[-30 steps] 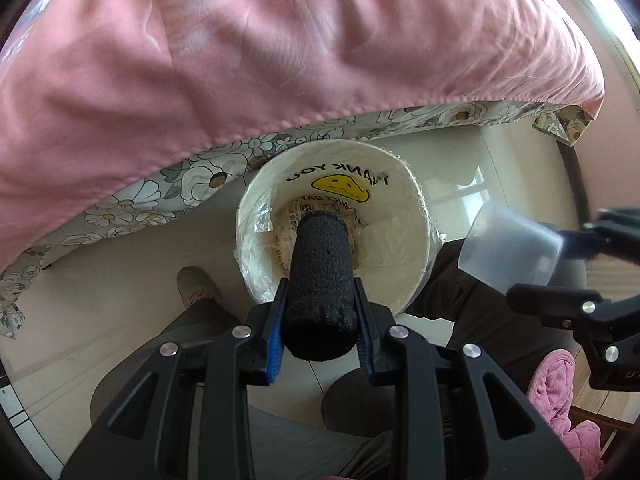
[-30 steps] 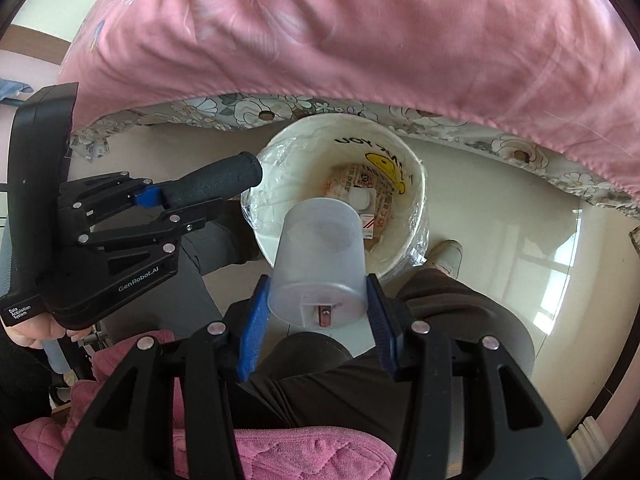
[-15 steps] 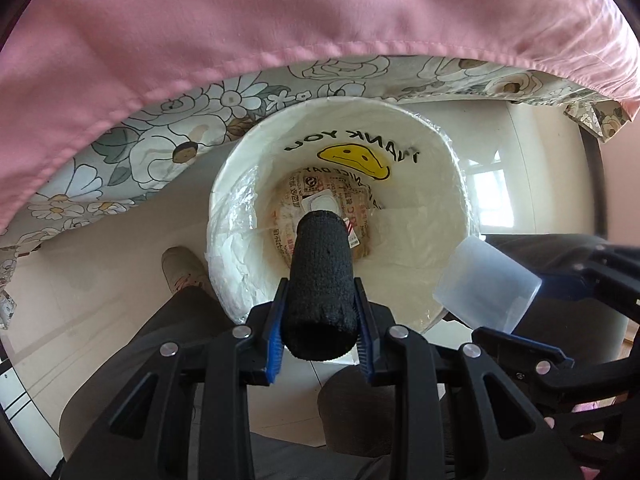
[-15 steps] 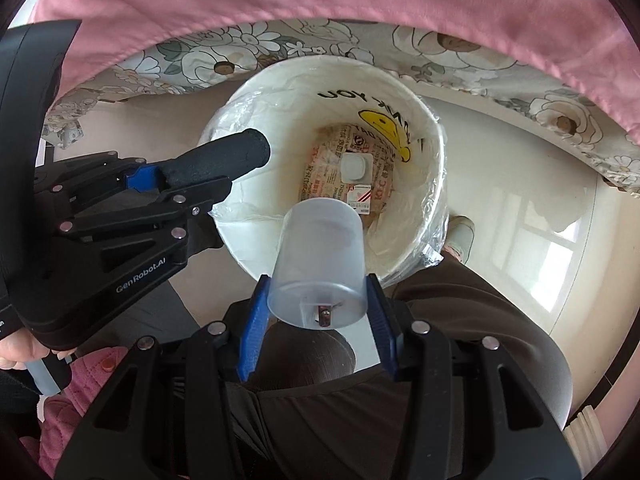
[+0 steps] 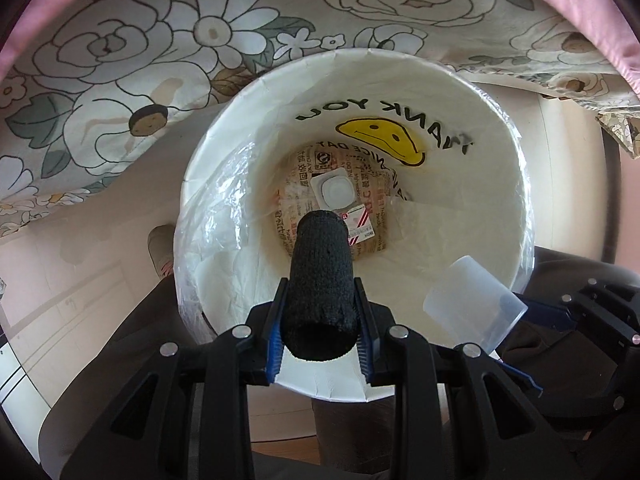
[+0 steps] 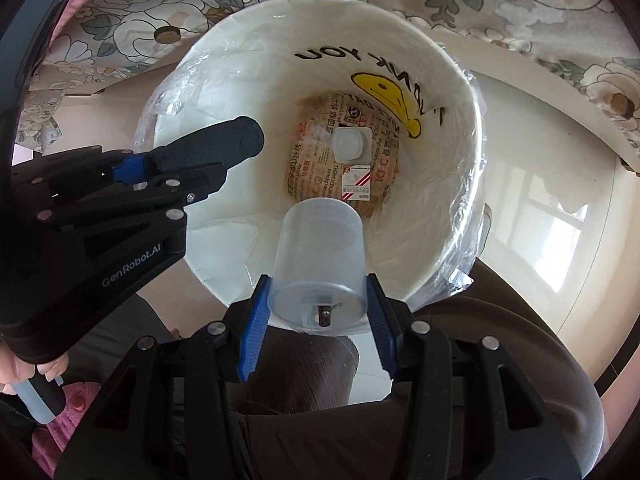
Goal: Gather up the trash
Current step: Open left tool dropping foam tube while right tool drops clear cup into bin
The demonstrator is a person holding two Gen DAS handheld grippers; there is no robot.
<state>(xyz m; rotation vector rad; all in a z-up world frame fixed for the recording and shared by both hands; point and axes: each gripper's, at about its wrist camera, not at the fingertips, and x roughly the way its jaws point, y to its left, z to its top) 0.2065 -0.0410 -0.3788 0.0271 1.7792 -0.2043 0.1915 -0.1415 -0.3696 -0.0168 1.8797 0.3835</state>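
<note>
A white bin [image 5: 192, 184] lined with a clear bag stands below me, "THANK YOU" and a yellow smiley printed inside. At its bottom lie a printed paper wrapper [image 5: 292, 216] and a small white lidded tub [image 5: 334, 190]. My left gripper [image 5: 320, 320] is shut on a black foam tube [image 5: 320, 272] that points down into the bin's mouth. My right gripper [image 6: 318, 300] is shut on a clear plastic cup [image 6: 320, 248], held just inside the near rim [image 6: 476, 120]. In the right wrist view the left gripper [image 6: 136, 170] and the tube [image 6: 216, 148] reach in from the left.
A floral sheet [image 5: 120, 80] under a pink cover [image 5: 600, 20] overhangs the bin's far side. The person's dark trouser legs [image 6: 500, 340] and a shoe [image 5: 160, 248] are beside the bin on the shiny floor [image 6: 560, 220]. A hand [image 6: 20, 364] grips the left handle.
Both grippers have sunk toward the bin, which now fills much more of each view. The tube and the cup have come from above the rim to just inside its mouth.
</note>
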